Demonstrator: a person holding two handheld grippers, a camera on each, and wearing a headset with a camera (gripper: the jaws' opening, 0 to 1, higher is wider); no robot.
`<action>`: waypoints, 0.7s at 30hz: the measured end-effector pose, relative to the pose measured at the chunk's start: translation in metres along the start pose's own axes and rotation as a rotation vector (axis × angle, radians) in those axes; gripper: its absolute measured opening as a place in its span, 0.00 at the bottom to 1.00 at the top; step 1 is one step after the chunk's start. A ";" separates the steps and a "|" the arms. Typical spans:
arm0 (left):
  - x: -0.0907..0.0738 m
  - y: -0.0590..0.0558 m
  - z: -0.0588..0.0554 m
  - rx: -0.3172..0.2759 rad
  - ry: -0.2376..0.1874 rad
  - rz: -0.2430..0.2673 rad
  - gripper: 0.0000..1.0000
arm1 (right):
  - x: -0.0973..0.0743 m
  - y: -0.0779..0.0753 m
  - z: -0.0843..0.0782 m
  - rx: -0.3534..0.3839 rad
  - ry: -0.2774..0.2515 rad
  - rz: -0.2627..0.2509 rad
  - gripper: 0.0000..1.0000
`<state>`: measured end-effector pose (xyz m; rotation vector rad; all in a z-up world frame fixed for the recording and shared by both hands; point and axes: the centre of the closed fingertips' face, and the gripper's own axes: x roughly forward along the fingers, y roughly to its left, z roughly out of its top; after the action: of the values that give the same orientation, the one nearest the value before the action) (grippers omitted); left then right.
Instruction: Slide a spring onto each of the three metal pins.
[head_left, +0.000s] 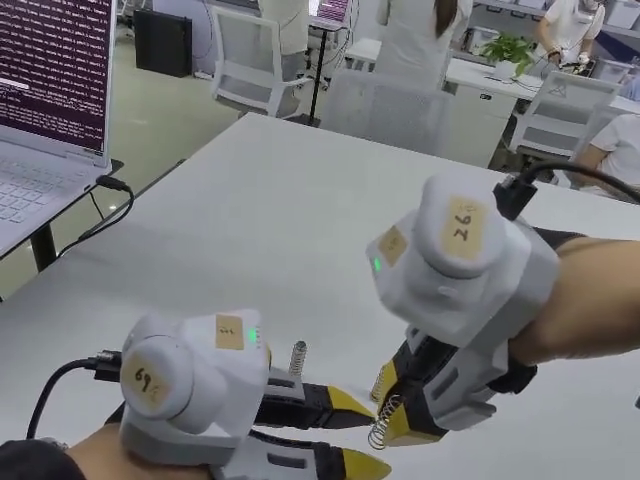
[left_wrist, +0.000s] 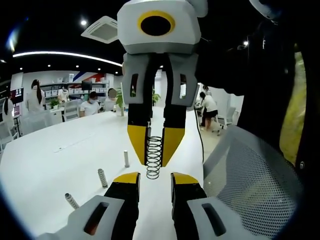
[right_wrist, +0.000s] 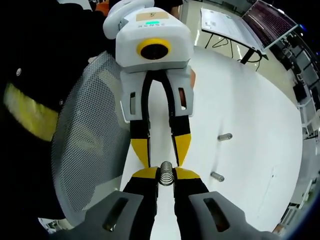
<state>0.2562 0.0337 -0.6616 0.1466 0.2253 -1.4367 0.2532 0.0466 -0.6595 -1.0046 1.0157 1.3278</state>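
My right gripper (right_wrist: 166, 173) is shut on a loose steel spring (right_wrist: 166, 175), pinched between its yellow tips. In the left gripper view that spring (left_wrist: 154, 156) hangs upright from the right gripper (left_wrist: 155, 145), just above the gap of my left gripper (left_wrist: 156, 178), which stands open and holds nothing. On the white table to the left stand a bare metal pin (left_wrist: 126, 158) and two pins wearing springs (left_wrist: 102, 177) (left_wrist: 71, 200). The head view shows both grippers tip to tip, left gripper (head_left: 358, 435) facing right gripper (head_left: 392, 405), a sprung pin (head_left: 297, 358) behind them.
The white table (head_left: 280, 200) stretches away ahead. An open laptop (head_left: 45, 90) sits on a stand at the left. A mesh chair back (right_wrist: 85, 145) is close beside the grippers. People and office chairs are farther back in the room.
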 end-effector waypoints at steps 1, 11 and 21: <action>0.000 0.000 0.000 0.000 -0.002 0.000 0.21 | 0.000 0.000 0.000 0.002 -0.001 -0.002 0.08; 0.001 -0.007 0.001 -0.035 -0.004 -0.027 0.46 | -0.004 -0.004 -0.004 0.024 -0.007 -0.017 0.08; 0.003 -0.012 0.003 -0.055 -0.008 -0.034 0.69 | -0.006 -0.004 -0.009 0.041 -0.015 -0.025 0.08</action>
<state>0.2451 0.0291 -0.6592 0.0923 0.2611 -1.4631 0.2574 0.0360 -0.6567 -0.9720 1.0119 1.2878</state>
